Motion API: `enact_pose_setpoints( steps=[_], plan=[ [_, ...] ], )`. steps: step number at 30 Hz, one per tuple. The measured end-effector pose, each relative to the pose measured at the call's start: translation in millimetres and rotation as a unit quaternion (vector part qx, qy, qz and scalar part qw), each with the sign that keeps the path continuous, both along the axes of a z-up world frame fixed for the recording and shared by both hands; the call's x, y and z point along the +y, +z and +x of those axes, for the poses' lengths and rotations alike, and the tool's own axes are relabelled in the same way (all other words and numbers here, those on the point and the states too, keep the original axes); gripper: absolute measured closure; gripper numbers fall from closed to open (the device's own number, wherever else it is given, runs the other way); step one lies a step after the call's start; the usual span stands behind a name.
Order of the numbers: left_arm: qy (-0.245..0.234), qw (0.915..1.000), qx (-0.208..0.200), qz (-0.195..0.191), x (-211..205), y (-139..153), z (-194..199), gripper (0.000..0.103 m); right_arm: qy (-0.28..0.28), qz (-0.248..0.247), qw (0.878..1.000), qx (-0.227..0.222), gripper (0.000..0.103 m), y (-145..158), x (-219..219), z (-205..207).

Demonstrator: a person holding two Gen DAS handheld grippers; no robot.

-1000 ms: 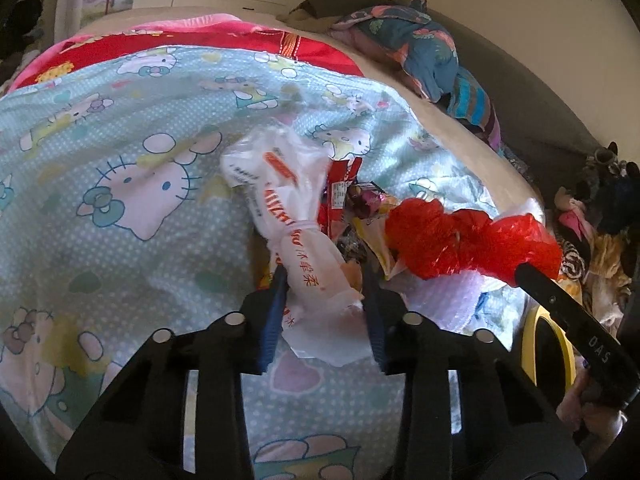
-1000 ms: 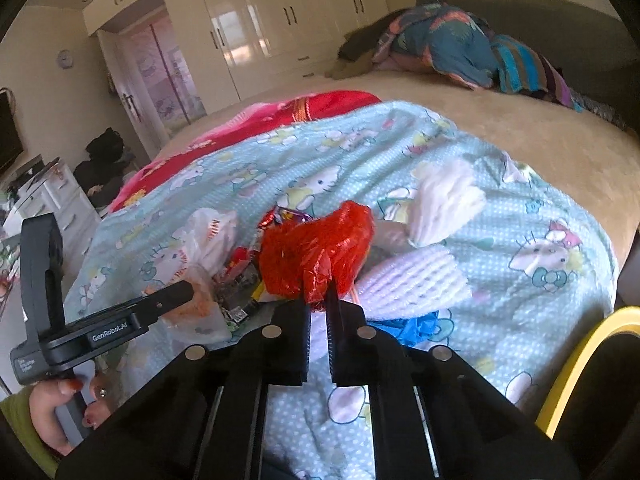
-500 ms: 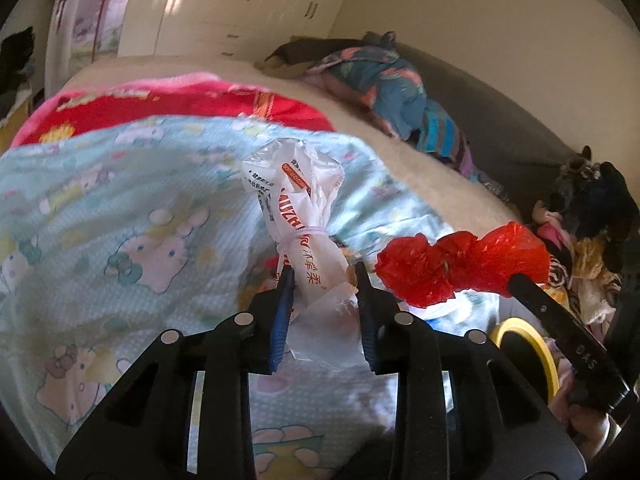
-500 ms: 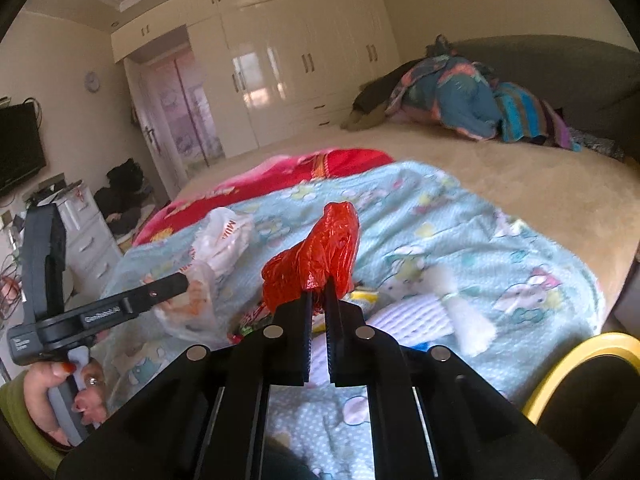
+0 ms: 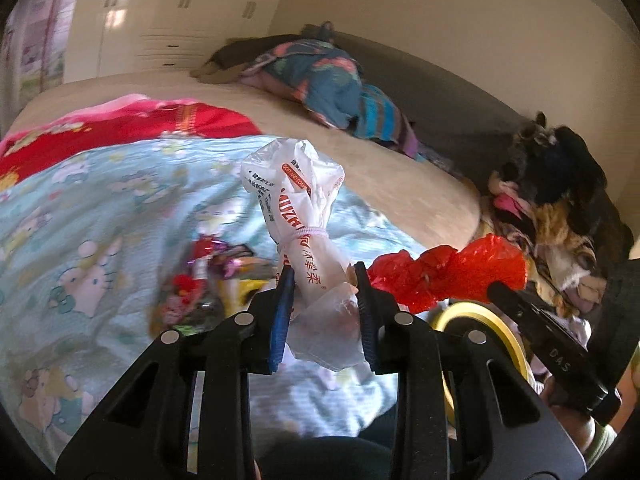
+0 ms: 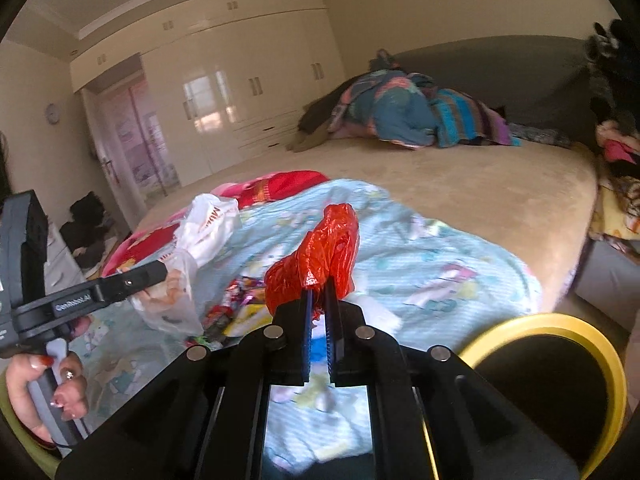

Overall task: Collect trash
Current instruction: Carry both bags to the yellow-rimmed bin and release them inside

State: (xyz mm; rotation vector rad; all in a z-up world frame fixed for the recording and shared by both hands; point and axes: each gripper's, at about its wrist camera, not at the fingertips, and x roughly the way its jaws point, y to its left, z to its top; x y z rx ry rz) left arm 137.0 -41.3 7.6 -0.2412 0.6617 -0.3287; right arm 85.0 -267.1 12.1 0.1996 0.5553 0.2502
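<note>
Bed (image 5: 380,176) | left tool (image 5: 323,280) clamps white bag (image 5: 304,216) | right tool (image 6: 318,292) pinches red bag (image 6: 324,252)

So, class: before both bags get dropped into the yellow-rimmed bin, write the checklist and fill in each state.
1. Left gripper holds white printed bag: ok.
2. Right gripper holds red bag: ok.
3. Both bags lifted off the blanket: ok.
4. Yellow-rimmed bin within view: ok.
5. Bin has room inside: cannot tell.
6. All wrappers collected: not ok, some lie on the blanket.
</note>
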Motion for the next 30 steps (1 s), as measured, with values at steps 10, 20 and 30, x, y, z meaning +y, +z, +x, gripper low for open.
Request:
enact_pose_setpoints(
  steps=[10,20,30],
  plan=[
    [-0.088,0.996,0.015,0.007,-74.0,-6.0,-4.7,0.08,-0.064,-0.035,0.997,0.012,0.097,-7.1,-56.1,-25.6],
    [-0.161,0.9862,0.03,0.026,-139.3,-17.3,-11.0,0.079,-0.122,-0.054,0.99,0.034,0.097,-21.9,-108.9,-49.7],
    [-0.212,0.974,0.071,0.038,-186.3,-48.3,-13.0,0.079,-0.16,-0.067,0.983,0.065,0.097,-40.2,-151.1,-67.1]
  ],
)
